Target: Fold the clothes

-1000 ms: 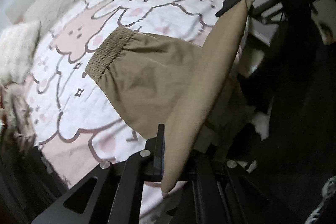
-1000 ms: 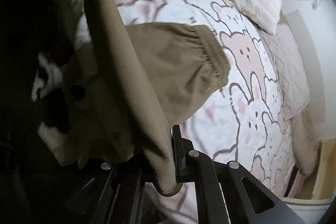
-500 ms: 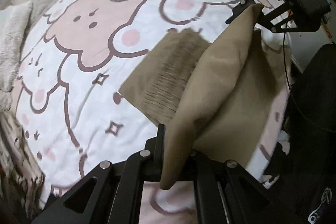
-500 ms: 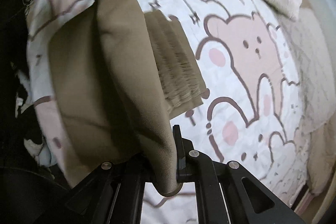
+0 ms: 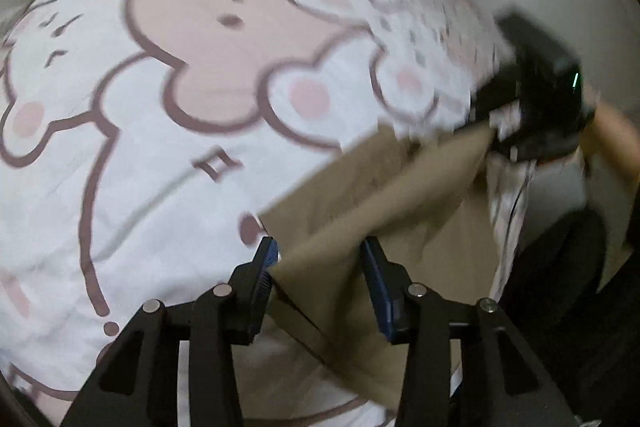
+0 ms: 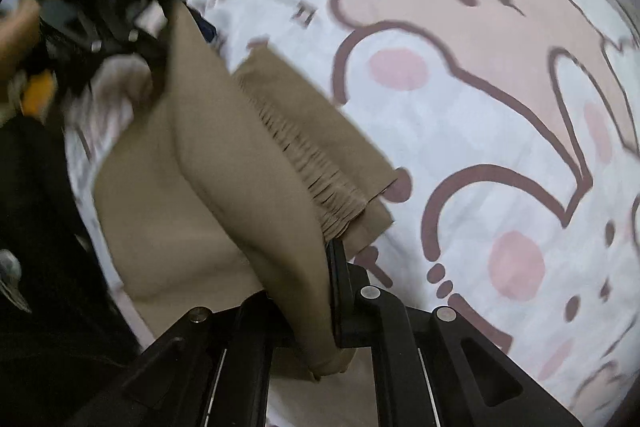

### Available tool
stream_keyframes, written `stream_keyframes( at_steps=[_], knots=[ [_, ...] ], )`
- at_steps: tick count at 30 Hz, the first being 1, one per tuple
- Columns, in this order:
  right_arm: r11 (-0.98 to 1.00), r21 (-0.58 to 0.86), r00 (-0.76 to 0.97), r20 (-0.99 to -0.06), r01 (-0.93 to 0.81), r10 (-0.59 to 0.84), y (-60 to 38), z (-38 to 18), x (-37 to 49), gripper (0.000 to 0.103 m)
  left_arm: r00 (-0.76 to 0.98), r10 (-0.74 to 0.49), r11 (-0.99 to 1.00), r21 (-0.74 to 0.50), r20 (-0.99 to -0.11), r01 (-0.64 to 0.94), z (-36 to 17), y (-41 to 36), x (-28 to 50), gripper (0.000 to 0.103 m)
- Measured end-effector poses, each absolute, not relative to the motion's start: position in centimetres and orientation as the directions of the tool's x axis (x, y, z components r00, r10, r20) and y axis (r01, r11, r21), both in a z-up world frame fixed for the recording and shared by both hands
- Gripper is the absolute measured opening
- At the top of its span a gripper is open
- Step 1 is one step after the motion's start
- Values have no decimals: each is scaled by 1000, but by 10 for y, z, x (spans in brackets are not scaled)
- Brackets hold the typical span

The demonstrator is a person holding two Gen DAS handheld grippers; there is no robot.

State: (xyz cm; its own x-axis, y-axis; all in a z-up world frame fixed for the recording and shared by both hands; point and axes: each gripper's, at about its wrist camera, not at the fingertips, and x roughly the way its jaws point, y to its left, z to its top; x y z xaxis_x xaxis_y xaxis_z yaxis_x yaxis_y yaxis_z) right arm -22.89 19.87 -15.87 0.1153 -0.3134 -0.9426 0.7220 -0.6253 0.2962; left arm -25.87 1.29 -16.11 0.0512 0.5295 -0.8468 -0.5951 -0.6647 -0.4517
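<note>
Khaki shorts (image 6: 224,211) lie on the bedspread (image 5: 168,131), a white quilted one w/ big pink bear and rabbit cartoons outlined in brown. Landmark = the shorts' ribbed elastic waistband (image 6: 308,163).

Right wrist view: waistband runs diagonally across the middle of the pile, pleats showing. A flat layer of cloth sticks out beyond it onto the bedspread, toward the bear print. On the other side of the waistband a thick fold of the shorts rises and runs down into the right gripper (image 6: 316,311). Jaws there are nearly together but opening; cloth is pinched between them, a rolled edge poking out below the pads.

Left gripper (image 6: 132,23) shows far past the waistband's upper end, blurred, at the fold's other corner.

Left wrist view: left gripper (image 5: 318,267) w/ 2 fingers (image 5: 262,267) set moderately apart, blue pads visible, jaws opening. Khaki cloth (image 5: 380,211) sits in the gap; it lies against the left pad, clear of the right one. Cloth stretches away to the right gripper (image 5: 532,107), which is motion-blurred, w/ a hand (image 5: 612,139) behind it.

Bedspread fills everything else on the waistband's far side.
</note>
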Motion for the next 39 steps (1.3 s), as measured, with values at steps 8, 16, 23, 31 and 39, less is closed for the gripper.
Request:
stream_keyframes(
  at_steps=[8,16,23,31,39],
  knots=[
    [-757,422,18,-878,498,-478,243,-131,-248,24,-136,542,-748,-402,-829,-528,-127,-4,-256,43],
    [-880,189,-346,-868,435,-357,244,-90,-193,24,-148,525,-692,-319,-838,-647,-133,49,-174,43],
    [-832,280,-169,-901,479,-400,220,-151,-136,24,-156,471,-785,-332,-868,-523,-188,88,-202,43],
    [-884,388,-117,-896,259,-428,277,-181,-137,24,-149,487,-808,-379,-861,-450,-205,88,-215,43],
    [-869,443,-250,-835,222,-490,260,-158,-199,24,-186,499,-816,-386,-846,-430,-209,84,-213,43]
  ],
)
